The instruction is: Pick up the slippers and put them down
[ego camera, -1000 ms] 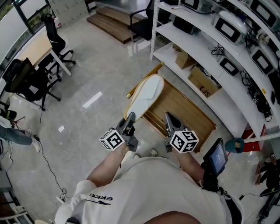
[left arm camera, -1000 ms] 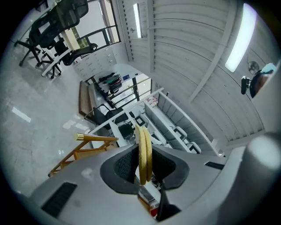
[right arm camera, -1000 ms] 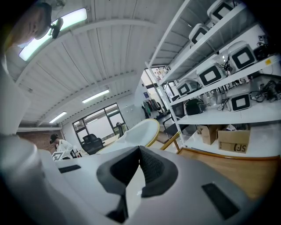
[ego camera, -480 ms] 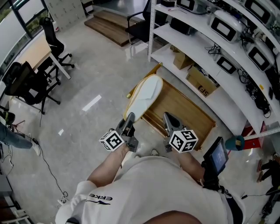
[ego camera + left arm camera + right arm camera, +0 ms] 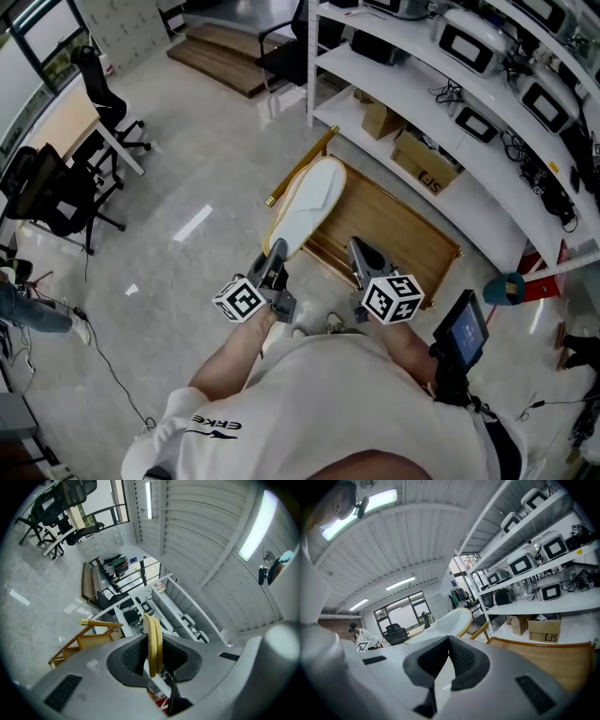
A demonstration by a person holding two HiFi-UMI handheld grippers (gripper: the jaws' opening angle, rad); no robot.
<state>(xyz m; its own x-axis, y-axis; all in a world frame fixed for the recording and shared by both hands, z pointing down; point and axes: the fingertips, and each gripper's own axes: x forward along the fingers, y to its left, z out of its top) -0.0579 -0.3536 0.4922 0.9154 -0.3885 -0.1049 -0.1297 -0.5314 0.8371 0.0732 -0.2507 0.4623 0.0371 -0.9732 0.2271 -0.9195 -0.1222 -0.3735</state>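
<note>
left gripper [image 5: 278,252]: jaws closed narrowly on the yellow rim of the slipper [image 5: 310,199]
slipper: held off the floor by one end, white face turned upward, seen over the left end of the wooden rack [image 5: 403,236]
right gripper [image 5: 357,247]: jaws brought together, nothing held; kept just beside the left gripper
wooden rack: set on the floor before the white shelving [image 5: 469,211]

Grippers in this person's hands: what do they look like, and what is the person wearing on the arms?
Both the left gripper and the right gripper have smooth grey bodies tapering to two jaws lined with dark ribbed pads. Each carries a white cube printed with black square markers. The person wears a cream short-sleeved shirt with dark lettering on the sleeve.
</note>
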